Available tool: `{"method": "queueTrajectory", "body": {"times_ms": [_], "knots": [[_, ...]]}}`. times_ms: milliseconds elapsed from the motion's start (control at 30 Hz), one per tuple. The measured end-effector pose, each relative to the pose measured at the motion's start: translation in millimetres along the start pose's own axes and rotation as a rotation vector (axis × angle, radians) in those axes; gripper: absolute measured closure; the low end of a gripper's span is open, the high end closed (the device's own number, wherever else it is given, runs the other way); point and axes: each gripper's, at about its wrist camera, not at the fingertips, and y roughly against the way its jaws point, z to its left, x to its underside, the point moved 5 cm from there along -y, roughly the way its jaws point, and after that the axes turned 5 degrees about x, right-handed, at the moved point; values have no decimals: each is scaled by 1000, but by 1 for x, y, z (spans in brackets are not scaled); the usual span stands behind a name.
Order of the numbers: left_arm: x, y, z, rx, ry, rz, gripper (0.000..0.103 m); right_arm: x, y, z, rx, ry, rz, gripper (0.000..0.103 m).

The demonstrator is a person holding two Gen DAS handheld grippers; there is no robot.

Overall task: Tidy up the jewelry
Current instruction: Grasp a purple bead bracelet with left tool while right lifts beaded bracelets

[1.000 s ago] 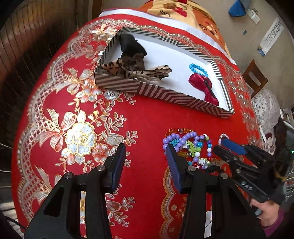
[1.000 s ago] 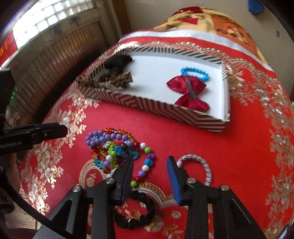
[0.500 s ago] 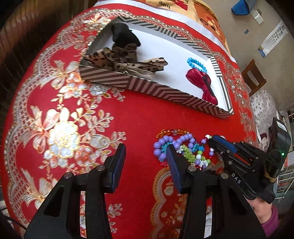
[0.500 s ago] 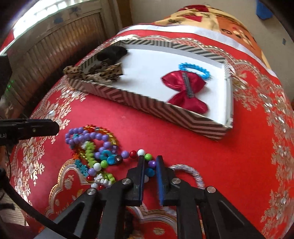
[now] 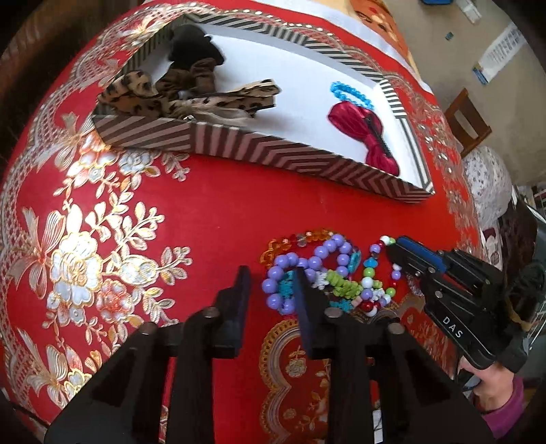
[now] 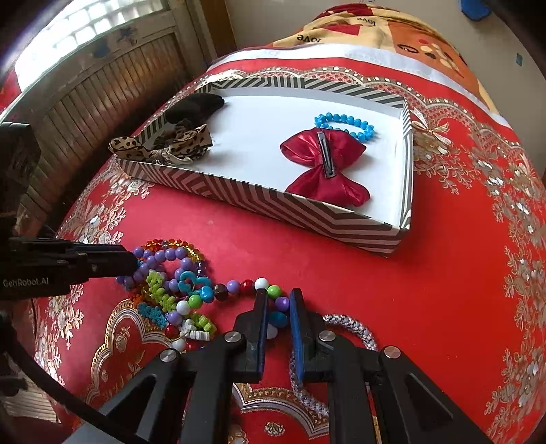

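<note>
A tangle of bead bracelets (image 6: 177,290) lies on the red cloth in front of a striped box (image 6: 259,196); it also shows in the left wrist view (image 5: 324,273). My right gripper (image 6: 275,297) is shut on a strand of multicoloured beads (image 6: 273,292) at the pile's right end. My left gripper (image 5: 271,278) is open, its right finger at the purple beads (image 5: 283,269) on the pile's left. The box (image 5: 239,143) holds a red bow (image 6: 324,167), a blue bracelet (image 6: 344,124) and leopard-print bows (image 6: 163,145).
A grey braided ring (image 6: 351,333) lies under my right gripper's right finger. A wooden screen (image 6: 102,95) stands at the left, a patterned blanket (image 6: 375,30) behind the box. A wooden chair (image 5: 467,119) stands far right.
My right gripper closed from wide open onto the multicoloured strand. My left gripper moved forward to the pile's left side, staying open. The bead pile has been pulled about.
</note>
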Motion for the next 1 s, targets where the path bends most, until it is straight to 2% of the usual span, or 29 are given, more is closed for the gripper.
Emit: {"method": "queueTrajectory", "body": {"times_ms": [33,133,500,733,1000], "knots": [[0,0,-2,-2,-6,-1,93,0,0,0,-3,-2,-3,92],[-2,5,-5,-2,-7,-6,95,-3,5,0,-22,-16,-15,94],[-19,63,-17,54,-12,-139,95,-30,65,16,-74,0,-153,95],[-24,93,-17,43,-15,-208,95,-44,96,18,-72,-1,-222,95],[-23,115,-10,11,-18,-255,95,-52,115,14,-51,-5,-254,95]]}}
